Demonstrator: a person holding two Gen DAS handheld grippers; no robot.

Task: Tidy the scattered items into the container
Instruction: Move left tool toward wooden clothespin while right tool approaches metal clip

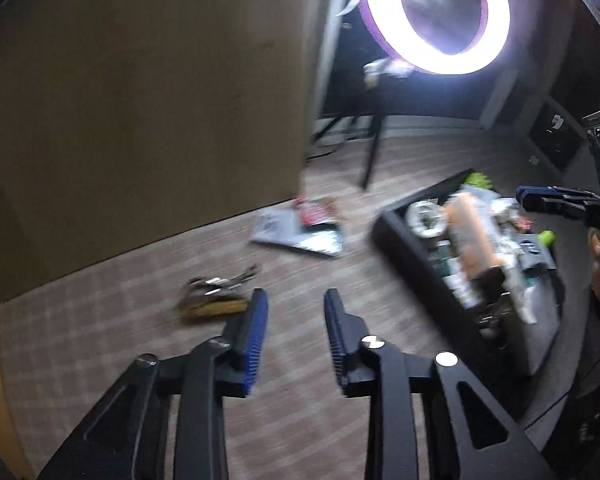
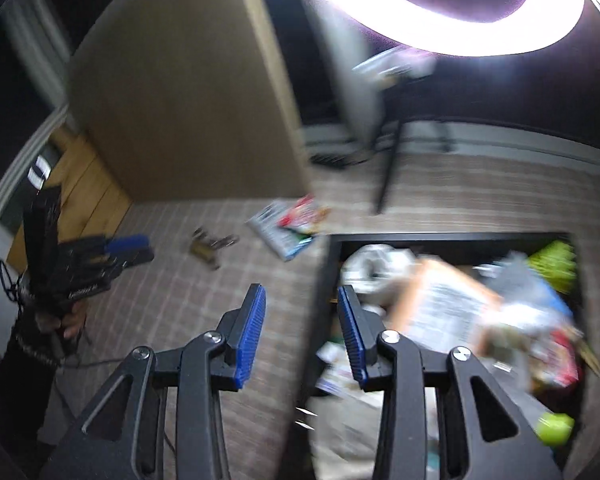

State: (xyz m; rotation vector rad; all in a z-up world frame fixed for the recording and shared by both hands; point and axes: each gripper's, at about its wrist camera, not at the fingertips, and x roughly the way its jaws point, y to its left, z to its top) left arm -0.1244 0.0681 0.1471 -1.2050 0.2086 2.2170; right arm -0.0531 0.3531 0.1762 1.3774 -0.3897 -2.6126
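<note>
One black bin (image 2: 452, 238) sits on the carpet at the right, heaped with things too blurred to count, though one orange tube (image 1: 474, 236) and one small green ball (image 2: 555, 429) stand out among them. Two lots lie loose on the floor to its left: one flat packet (image 2: 290, 226) farther off and one bundle of keys (image 2: 208, 246) nearer the left. There are two grippers, a left one (image 1: 296, 300) and a right one (image 2: 302, 294), each with two blue-padded fingers spread apart, and one ring light (image 1: 436, 12) glows at the far side.
</note>
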